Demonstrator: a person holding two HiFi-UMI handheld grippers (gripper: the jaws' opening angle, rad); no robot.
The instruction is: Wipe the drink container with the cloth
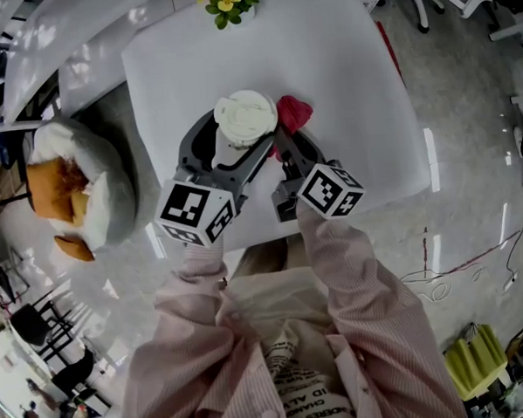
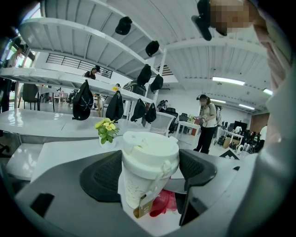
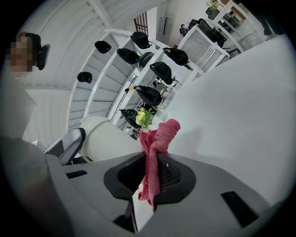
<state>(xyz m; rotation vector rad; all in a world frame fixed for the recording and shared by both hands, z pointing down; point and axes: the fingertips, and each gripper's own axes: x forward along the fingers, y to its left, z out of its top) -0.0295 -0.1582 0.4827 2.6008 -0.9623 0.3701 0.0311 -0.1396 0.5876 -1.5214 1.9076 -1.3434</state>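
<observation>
1. Legible marks. A small gold tag (image 2: 141,210) hangs on a strap from the lid of the drink container (image 2: 148,166); its lettering is too small to read. Faint print on the container wall is also illegible. Lettering on the fabric (image 1: 297,394) at the person's front is upside down, folded and partly cut off.

2. Left gripper (image 2: 149,172). The jaws sit narrowed against both sides of the drink container, one pad on each side. The container stands upright between them, long axis vertical, lid up. Its base is hidden behind the gripper body.

3. Right gripper (image 3: 150,173). The jaws are pinched together on the red cloth (image 3: 155,152). The cloth runs lengthwise along the jaws. Its bunched end projects beyond the tips and a shorter tail hangs below the pads.

4. Relative position. The cloth lies just beside the container, on the side facing the right gripper. Contact cannot be confirmed. Both are above the white table (image 1: 342,86).
</observation>
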